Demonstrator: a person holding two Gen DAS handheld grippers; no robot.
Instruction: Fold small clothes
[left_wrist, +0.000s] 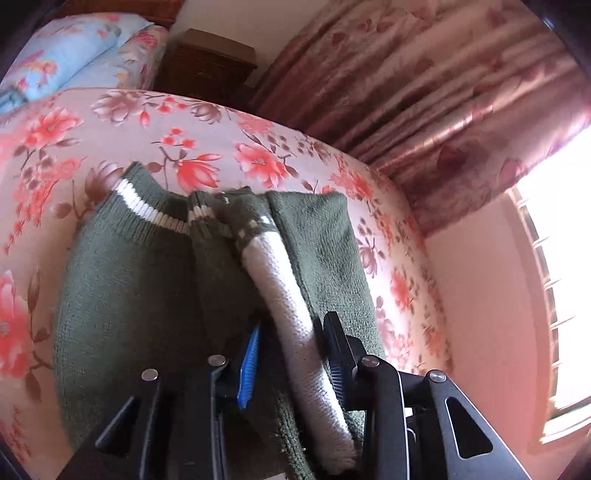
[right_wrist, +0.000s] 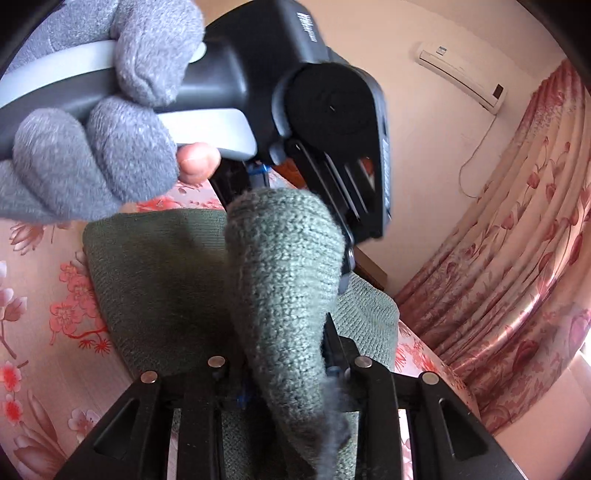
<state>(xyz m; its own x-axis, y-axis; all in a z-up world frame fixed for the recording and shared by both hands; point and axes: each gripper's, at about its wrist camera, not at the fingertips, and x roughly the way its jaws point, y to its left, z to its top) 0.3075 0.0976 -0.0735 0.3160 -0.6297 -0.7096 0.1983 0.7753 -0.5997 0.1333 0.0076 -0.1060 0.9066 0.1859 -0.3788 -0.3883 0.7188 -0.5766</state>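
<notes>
Left gripper (left_wrist: 291, 354) jaws clamp white-and-green fold of sweater (left_wrist: 147, 280). Right gripper (right_wrist: 288, 354) jaws pinch green fold. Sweater's long axis runs away from jaws across bed (left_wrist: 92, 122), collar toward far edge.

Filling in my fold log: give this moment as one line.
left gripper: shut on sweater | right gripper: shut on sweater | surface: floral bedsheet

Open floral-print bed sheet (left_wrist: 207, 122) left of and beyond the green knitted sweater (left_wrist: 129, 280); pink patterned curtain (left_wrist: 424, 92) and dark wooden nightstand (left_wrist: 207, 66) crowding the far edge.
</notes>
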